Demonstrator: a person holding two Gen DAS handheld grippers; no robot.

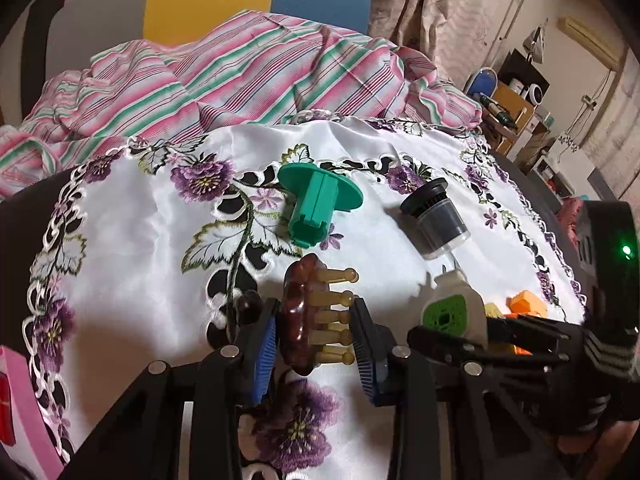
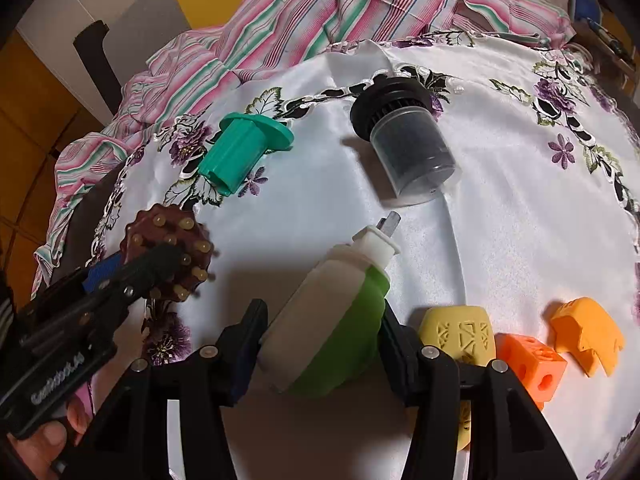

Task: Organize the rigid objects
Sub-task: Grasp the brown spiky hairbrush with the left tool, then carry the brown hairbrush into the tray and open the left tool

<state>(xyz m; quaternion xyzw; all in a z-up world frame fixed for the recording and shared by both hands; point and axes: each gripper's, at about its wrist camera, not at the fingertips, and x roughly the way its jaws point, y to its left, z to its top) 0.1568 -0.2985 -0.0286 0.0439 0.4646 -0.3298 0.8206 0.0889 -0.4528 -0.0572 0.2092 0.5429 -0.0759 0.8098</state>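
Observation:
My left gripper (image 1: pixel 314 326) is shut on a brown scalp massager (image 1: pixel 300 316) with tan pegs, held just above the white embroidered cloth (image 1: pixel 140 264); it also shows in the right wrist view (image 2: pixel 168 256). My right gripper (image 2: pixel 322 344) is shut on a beige and green plug-in device (image 2: pixel 324 332), also seen in the left wrist view (image 1: pixel 452 312). A teal flanged spool (image 1: pixel 320 204) (image 2: pixel 244 148) and a black filter in a clear cup (image 1: pixel 436 220) (image 2: pixel 408 144) lie on the cloth beyond.
A yellow block (image 2: pixel 460 330), an orange cube (image 2: pixel 532 368) and an orange shell piece (image 2: pixel 586 334) lie at the right. A striped pink-green fabric (image 1: pixel 240 80) is heaped behind the cloth. A pink box (image 1: pixel 20 408) sits at the left edge.

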